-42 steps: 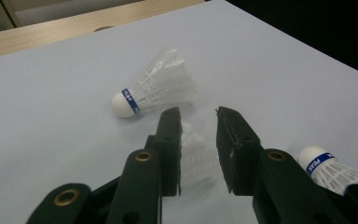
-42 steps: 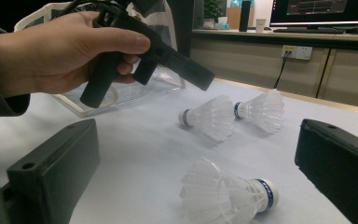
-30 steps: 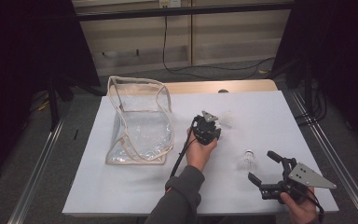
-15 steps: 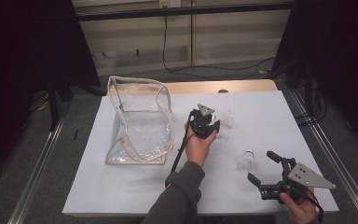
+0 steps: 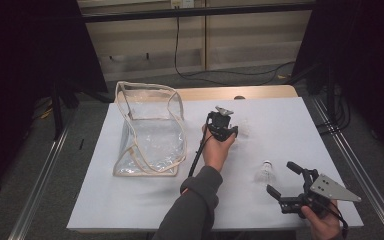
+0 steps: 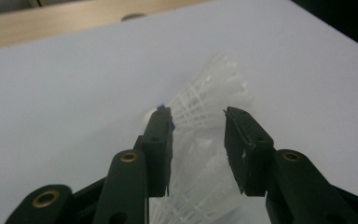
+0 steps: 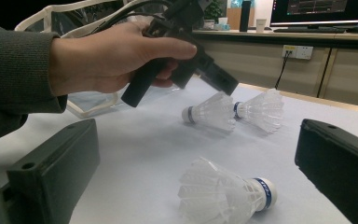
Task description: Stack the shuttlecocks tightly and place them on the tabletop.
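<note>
We hover our left hand-held gripper (image 6: 198, 135), jaws just opening and released, over two shuttlecocks (image 7: 235, 111) lying side by side mid-counter (image 5: 130, 200), probably to straddle one; our right hand-held gripper (image 5: 291, 181) waits unclenched beside the third shuttlecock (image 7: 223, 196)

Open white table (image 5: 130, 200) lies left and front; the clear bag (image 5: 150, 130) blocks the far left.
</note>
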`<state>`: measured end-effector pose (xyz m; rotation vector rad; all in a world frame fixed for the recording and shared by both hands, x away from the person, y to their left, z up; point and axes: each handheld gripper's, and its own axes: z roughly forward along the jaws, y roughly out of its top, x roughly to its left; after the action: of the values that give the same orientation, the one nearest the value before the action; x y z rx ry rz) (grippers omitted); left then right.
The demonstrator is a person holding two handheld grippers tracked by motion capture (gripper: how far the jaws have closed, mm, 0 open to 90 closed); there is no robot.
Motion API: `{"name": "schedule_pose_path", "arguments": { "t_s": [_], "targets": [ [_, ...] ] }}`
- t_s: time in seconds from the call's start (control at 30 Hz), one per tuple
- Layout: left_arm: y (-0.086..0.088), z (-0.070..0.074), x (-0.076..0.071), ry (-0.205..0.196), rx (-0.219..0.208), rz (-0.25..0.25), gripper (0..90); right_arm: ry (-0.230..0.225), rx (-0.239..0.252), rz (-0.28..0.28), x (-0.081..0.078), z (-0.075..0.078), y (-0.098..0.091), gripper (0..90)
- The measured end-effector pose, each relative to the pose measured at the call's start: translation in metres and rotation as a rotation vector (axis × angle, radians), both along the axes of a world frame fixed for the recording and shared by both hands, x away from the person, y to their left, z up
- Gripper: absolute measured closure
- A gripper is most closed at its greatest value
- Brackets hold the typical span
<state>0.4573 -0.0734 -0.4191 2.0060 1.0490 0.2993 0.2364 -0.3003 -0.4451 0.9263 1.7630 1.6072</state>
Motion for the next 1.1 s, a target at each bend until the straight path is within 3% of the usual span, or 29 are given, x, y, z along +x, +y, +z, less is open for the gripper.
{"name": "schedule_pose_path", "arguments": {
  "t_s": [0.13, 0.27, 0.5, 0.67, 1.1],
  "targets": [
    [-0.001, -0.003, -0.002, 0.042, 0.018, -0.027, 70.4, -0.002, -0.004, 0.000, -0.001, 0.001, 0.000, 0.0],
    [-0.002, -0.006, -0.007, 0.055, 0.038, -0.043, 78.3, -0.005, -0.003, 0.001, 0.000, 0.001, 0.001, 0.0],
    [0.000, -0.002, -0.010, 0.030, 0.075, -0.048, 88.8, -0.005, -0.005, 0.000, -0.001, 0.001, 0.001, 0.0],
    [0.008, 0.001, -0.012, -0.006, 0.117, -0.041, 89.8, -0.006, -0.005, 0.000, 0.000, 0.001, 0.001, 0.0],
    [0.021, 0.009, -0.013, -0.057, 0.142, -0.032, 89.9, -0.006, -0.007, 0.001, -0.001, 0.001, 0.002, 0.0]
  ]
}}
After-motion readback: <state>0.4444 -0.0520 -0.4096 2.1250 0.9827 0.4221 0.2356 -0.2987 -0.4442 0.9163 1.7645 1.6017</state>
